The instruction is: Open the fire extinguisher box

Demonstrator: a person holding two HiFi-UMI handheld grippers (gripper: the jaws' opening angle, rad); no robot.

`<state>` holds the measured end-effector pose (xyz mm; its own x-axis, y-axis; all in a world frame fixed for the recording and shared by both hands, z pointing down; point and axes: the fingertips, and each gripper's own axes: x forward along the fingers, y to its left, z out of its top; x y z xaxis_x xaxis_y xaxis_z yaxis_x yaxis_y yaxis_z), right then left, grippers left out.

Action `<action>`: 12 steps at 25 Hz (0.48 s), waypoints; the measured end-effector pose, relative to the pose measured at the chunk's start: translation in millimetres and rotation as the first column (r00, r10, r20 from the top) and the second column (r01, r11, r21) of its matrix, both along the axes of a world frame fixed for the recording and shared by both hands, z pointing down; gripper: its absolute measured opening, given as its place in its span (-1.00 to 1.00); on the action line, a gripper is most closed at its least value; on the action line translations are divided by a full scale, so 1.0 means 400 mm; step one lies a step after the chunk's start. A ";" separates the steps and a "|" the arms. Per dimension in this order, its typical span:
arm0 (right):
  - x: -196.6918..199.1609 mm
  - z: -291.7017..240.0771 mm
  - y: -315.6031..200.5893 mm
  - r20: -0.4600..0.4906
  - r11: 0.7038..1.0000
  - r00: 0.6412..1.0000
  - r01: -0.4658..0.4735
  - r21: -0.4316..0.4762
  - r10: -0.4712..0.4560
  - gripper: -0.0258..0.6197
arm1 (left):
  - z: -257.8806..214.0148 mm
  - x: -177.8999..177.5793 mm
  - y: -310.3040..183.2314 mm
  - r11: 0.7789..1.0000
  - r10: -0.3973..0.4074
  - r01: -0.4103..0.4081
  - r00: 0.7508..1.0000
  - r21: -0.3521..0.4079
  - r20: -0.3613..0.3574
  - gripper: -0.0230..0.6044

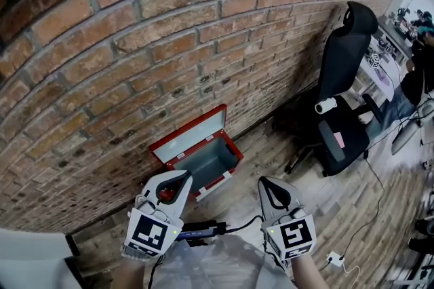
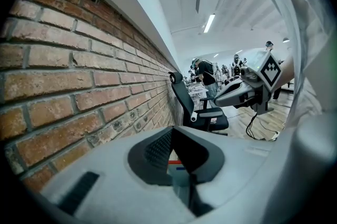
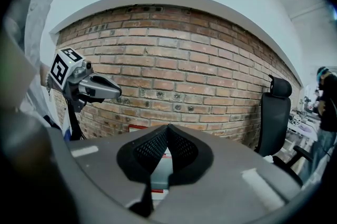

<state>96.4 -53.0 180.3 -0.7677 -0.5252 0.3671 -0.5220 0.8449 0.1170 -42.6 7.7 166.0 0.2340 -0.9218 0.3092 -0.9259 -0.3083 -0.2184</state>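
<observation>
The red fire extinguisher box (image 1: 224, 174) sits on the floor against the brick wall (image 1: 169, 36). Its lid (image 1: 188, 133) stands raised against the bricks and the grey inside is bare. My left gripper (image 1: 182, 176) hovers in front of the box's left half, jaws together with nothing between them. My right gripper (image 1: 267, 183) is level with it to the right, shut and empty. In the left gripper view my left gripper (image 2: 171, 130) has its tips meeting, and the right gripper (image 2: 221, 98) is beyond. In the right gripper view my right gripper (image 3: 167, 127) points at the box (image 3: 136, 126), with the left gripper (image 3: 113, 92) to its left.
A black office chair (image 1: 342, 98) stands at the right beside the wall, a white cylinder (image 1: 326, 106) on its armrest. Cables and a white adapter (image 1: 334, 258) lie on the wooden floor at lower right. Desks and people are farther right.
</observation>
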 end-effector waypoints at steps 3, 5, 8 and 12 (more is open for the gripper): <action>0.002 -0.001 0.003 -0.020 1.000 1.000 -0.001 0.000 0.001 -0.91 | 0.002 0.000 0.001 1.000 -0.003 0.003 1.000 0.002 -0.008 -0.94; 0.000 0.000 0.004 0.013 1.000 1.000 0.009 0.020 -0.009 -0.91 | 0.001 0.003 0.000 1.000 -0.004 0.004 1.000 0.010 -0.019 -0.94; 0.000 0.000 0.005 0.042 0.999 0.999 0.016 0.036 -0.017 -0.91 | 0.003 0.006 -0.002 1.000 -0.002 0.002 1.000 0.009 -0.023 -0.94; -0.001 0.006 0.012 0.031 0.999 0.999 0.020 0.032 -0.021 -0.91 | 0.003 0.007 -0.005 1.000 -0.001 0.001 1.000 0.016 -0.031 -0.94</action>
